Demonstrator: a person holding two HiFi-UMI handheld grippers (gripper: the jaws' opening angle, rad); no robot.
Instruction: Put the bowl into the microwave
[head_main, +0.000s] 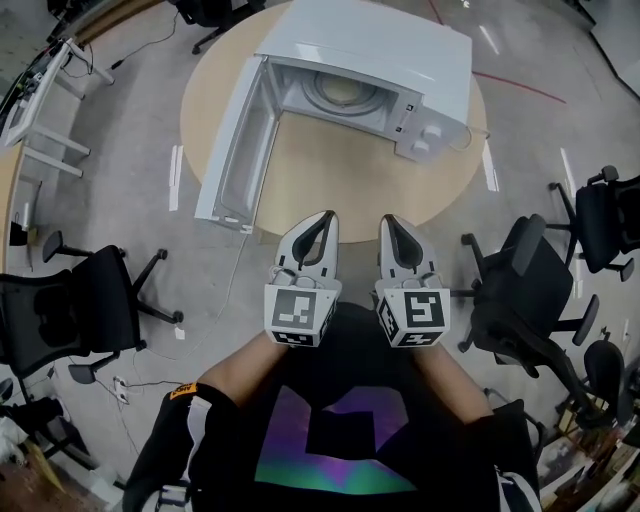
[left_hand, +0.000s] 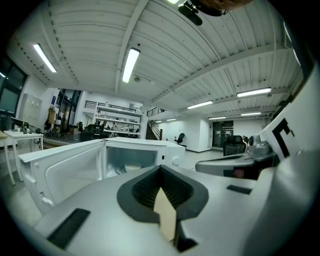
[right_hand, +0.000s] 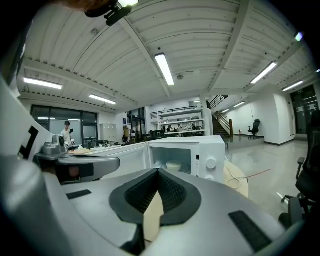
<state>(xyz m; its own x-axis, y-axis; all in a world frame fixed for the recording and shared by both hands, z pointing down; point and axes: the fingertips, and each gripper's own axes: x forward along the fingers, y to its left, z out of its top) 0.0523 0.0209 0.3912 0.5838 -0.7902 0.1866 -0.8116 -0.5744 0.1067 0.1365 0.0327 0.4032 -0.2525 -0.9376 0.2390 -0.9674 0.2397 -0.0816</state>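
The white microwave (head_main: 370, 50) stands on the round wooden table (head_main: 330, 170), its door (head_main: 232, 150) swung wide open to the left. A pale bowl (head_main: 343, 92) sits inside on the turntable; it also shows in the left gripper view (left_hand: 132, 167) and the right gripper view (right_hand: 173, 166). My left gripper (head_main: 325, 218) and right gripper (head_main: 388, 224) hover side by side at the table's near edge, well short of the microwave. Both are shut with nothing held. Each gripper view looks over its own shut jaws, left gripper (left_hand: 161, 167) and right gripper (right_hand: 159, 171), toward the open microwave (left_hand: 150, 150) (right_hand: 200, 150).
Black office chairs stand left (head_main: 85, 305) and right (head_main: 525, 290) of me, and another at the far right (head_main: 605, 215). A white desk (head_main: 40, 100) is at the far left. A cable (head_main: 470, 135) runs from the microwave. A person (right_hand: 65, 132) stands far off.
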